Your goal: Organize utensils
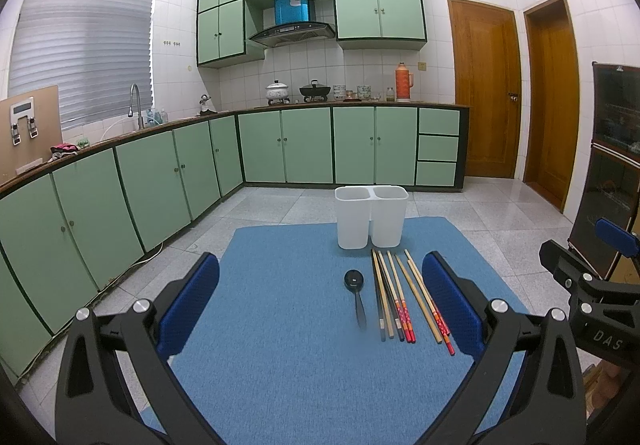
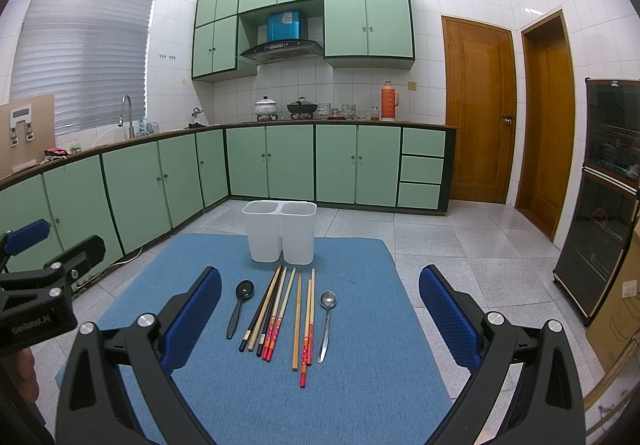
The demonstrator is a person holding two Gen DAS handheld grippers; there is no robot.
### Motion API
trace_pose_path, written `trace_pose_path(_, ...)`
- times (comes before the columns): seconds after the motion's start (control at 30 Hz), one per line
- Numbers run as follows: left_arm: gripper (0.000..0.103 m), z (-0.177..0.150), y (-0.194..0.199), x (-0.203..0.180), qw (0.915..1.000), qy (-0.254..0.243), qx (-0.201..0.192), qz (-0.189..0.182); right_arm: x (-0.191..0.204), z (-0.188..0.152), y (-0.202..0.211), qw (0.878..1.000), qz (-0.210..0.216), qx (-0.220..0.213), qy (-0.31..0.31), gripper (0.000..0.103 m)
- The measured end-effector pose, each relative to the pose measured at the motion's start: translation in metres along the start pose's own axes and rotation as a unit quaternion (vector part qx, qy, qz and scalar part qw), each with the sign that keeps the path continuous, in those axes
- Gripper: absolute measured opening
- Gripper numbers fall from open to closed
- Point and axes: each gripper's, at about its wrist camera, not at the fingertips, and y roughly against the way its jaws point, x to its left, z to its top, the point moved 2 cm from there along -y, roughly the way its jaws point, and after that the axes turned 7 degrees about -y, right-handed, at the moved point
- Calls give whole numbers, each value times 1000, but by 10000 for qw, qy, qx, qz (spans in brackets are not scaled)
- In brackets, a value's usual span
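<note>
Nearest you, both pairs of blue-padded jaws stand spread wide with nothing between them: your left gripper [image 1: 320, 299] and your right gripper [image 2: 320, 311] each hover above the blue mat [image 2: 360, 385], and neither touches anything.

Count what lies on the mat. Two spoons: a black spoon [image 2: 239, 307] at the left end of the row, bowl pointing away from you, and a metal spoon [image 2: 326, 323] at the right end (the left wrist view hides it behind the right-hand pad). Between them lie the chopsticks [image 2: 280, 315]; about eight sticks can be made out, though where they overlap the count is unsure. Some are plain bamboo, some have red patterned ends, and at least two are black. The left group is fanned and crossing, while the right ones lie nearly parallel and just beside the metal spoon.

Beyond the row, at the far edge of the mat, stand two white bins [image 2: 280, 233], upright and touching side by side; their insides are not visible.

Nothing stands between your jaws and the utensils. Around the mat are the grey tiled floor [image 2: 460, 245], green cabinets [image 2: 296, 161], two wooden doors [image 2: 476, 113] and a dark glass-front cabinet [image 2: 600, 197] at right.
</note>
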Motion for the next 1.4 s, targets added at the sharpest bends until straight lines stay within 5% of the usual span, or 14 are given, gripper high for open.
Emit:
trace_pose_path(1.0, 98, 3, 1, 2, 10000, 10, 15, 1, 0, -1, -2, 10000, -1, 32, 15, 97)
trace_pose_path(1.4, 98, -8, -52, 7, 9983, -70, 568, 55, -14, -1, -45, 9990, -183, 405, -3, 97)
